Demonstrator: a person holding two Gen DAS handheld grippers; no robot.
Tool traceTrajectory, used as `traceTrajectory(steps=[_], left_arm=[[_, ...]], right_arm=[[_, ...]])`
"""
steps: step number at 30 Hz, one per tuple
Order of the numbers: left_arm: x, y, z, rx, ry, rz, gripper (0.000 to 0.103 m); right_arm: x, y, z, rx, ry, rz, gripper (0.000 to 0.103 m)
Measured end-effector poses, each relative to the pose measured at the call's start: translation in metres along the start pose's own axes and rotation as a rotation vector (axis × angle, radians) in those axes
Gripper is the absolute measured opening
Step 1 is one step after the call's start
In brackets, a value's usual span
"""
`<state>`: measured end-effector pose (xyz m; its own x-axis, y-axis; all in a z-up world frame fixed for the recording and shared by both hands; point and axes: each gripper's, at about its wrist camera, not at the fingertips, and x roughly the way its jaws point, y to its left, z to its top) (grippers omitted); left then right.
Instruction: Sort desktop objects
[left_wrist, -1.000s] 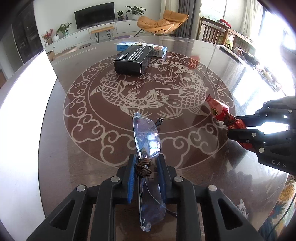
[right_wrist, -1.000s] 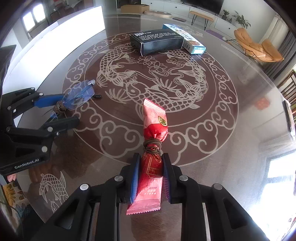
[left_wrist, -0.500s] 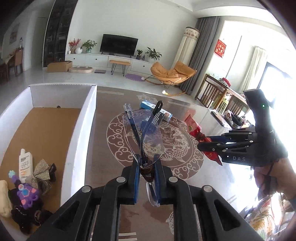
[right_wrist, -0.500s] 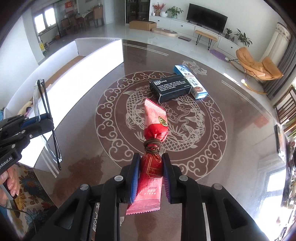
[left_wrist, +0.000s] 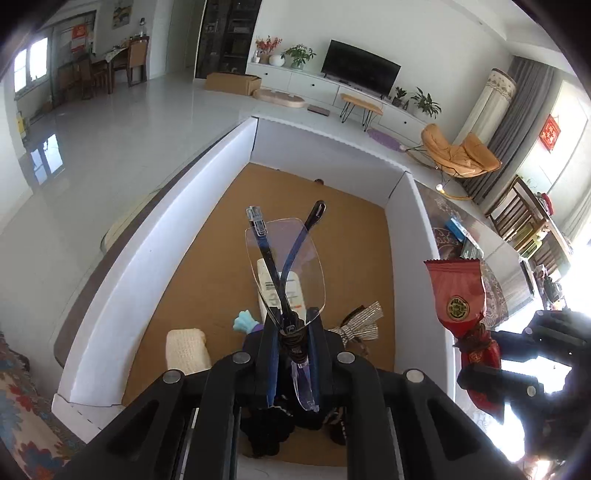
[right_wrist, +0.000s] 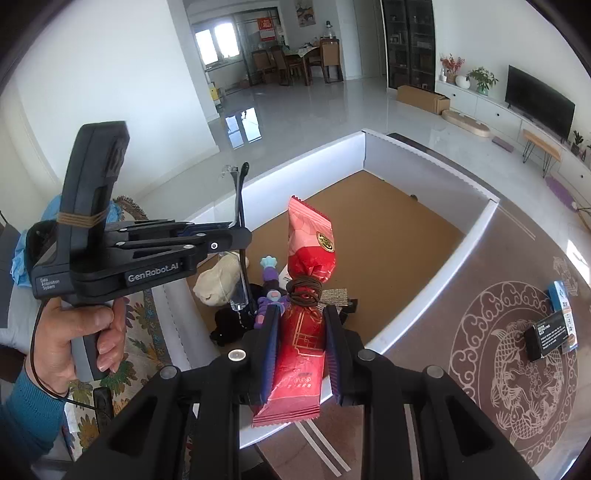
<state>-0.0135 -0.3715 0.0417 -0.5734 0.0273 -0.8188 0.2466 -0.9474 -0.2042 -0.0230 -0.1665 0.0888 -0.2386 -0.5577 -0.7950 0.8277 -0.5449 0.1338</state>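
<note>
Above the white-walled box (left_wrist: 155, 258), your left gripper (left_wrist: 291, 354) has its jaws closed tight on a pair of clear safety glasses (left_wrist: 286, 269), pinched at the folded temples where a brown band is wound round them; the lens stands upright over the box's brown floor. Down there you can see a white sunscreen tube (left_wrist: 291, 291), a cream knitted piece (left_wrist: 186, 350), a silvery bow (left_wrist: 360, 323), a purple toy with a teal tip (left_wrist: 245, 321) and some black items too dark to name.

Your right gripper (right_wrist: 301, 350) is clamped on a red snack packet (right_wrist: 306, 288), also tied at its middle with a brown band. It is held upright over the box's near wall (right_wrist: 436, 273), just beside the glasses. Your left hand (right_wrist: 77, 339) wraps the handle of the other tool.

Off to the right, on the dark round table (right_wrist: 424, 376) with the carp pattern, a black carton (right_wrist: 548, 338) and a blue box (right_wrist: 563, 299) lie touching each other.
</note>
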Motion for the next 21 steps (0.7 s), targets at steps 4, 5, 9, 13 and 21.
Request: traceTrajectory(steps=[4, 5, 9, 13, 21], left_arm=[[0.042, 0.02, -0.007, -0.017, 0.142, 0.13, 0.045], [0.046, 0.022, -0.01, -0.026, 0.143, 0.139, 0.066], [0.042, 0.022, -0.021, -0.049, 0.063, 0.127, 0.077], [0.02, 0.011, -0.027, -0.062, -0.073, 0.128, 0.077], [-0.029, -0.089, -0.051, 0.107, -0.246, -0.058, 0.077]], right_arm=[[0.054, 0.031, -0.001, -0.046, 0.087, 0.017, 0.029], [0.065, 0.033, -0.003, -0.042, 0.106, 0.024, 0.034], [0.071, 0.026, -0.013, -0.009, 0.045, -0.002, 0.076], [0.033, -0.002, -0.03, 0.035, -0.115, -0.012, 0.086], [-0.025, -0.108, -0.134, 0.119, -0.224, -0.332, 0.103]])
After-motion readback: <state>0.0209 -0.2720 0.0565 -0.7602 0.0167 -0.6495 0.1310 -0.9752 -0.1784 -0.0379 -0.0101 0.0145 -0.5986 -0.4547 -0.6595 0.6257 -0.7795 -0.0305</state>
